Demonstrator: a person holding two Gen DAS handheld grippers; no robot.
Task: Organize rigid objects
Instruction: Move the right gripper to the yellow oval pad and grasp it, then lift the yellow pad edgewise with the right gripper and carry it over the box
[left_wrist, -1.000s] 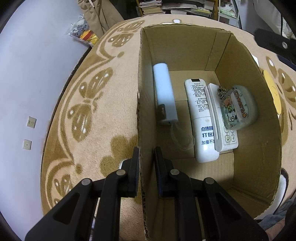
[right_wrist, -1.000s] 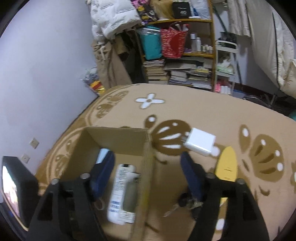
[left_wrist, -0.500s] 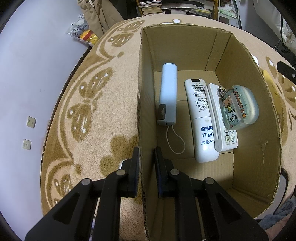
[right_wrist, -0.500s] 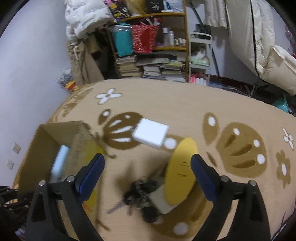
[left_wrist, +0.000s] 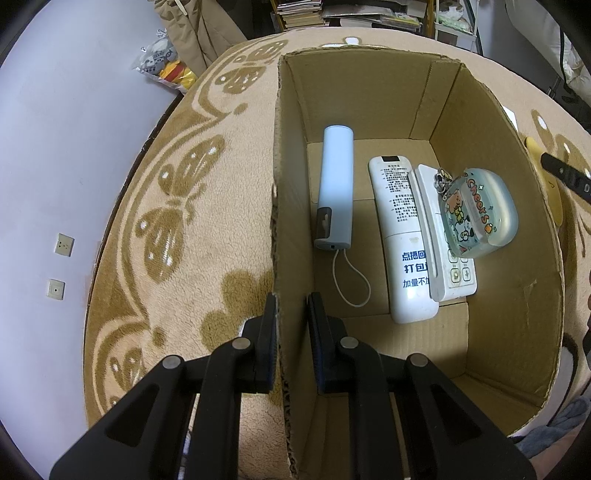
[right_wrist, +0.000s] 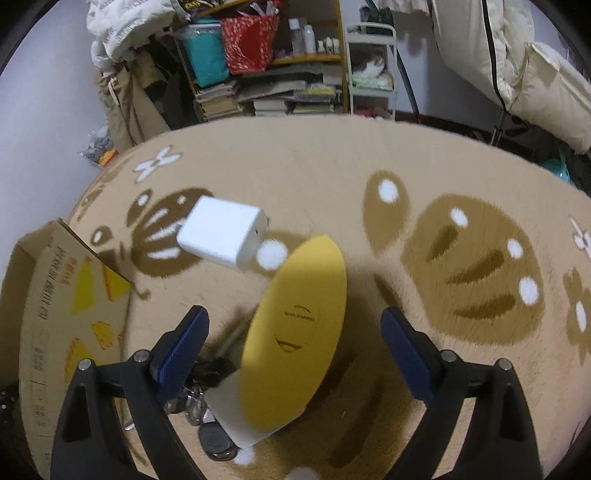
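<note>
Left gripper (left_wrist: 291, 314) pinches the cardboard box (left_wrist: 546, 266) wall, low centre of its view; inside lie a blue tube (left_wrist: 336, 192), two remotes (left_wrist: 406, 236) and a case (left_wrist: 480, 214). Right gripper (right_wrist: 295, 332) spread wide over the yellow object (right_wrist: 295, 332), charger (right_wrist: 221, 236) upper left.

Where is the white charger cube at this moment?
In the right wrist view, the white charger cube lies on the carpet, between the cardboard box and the yellow oval object.
</note>
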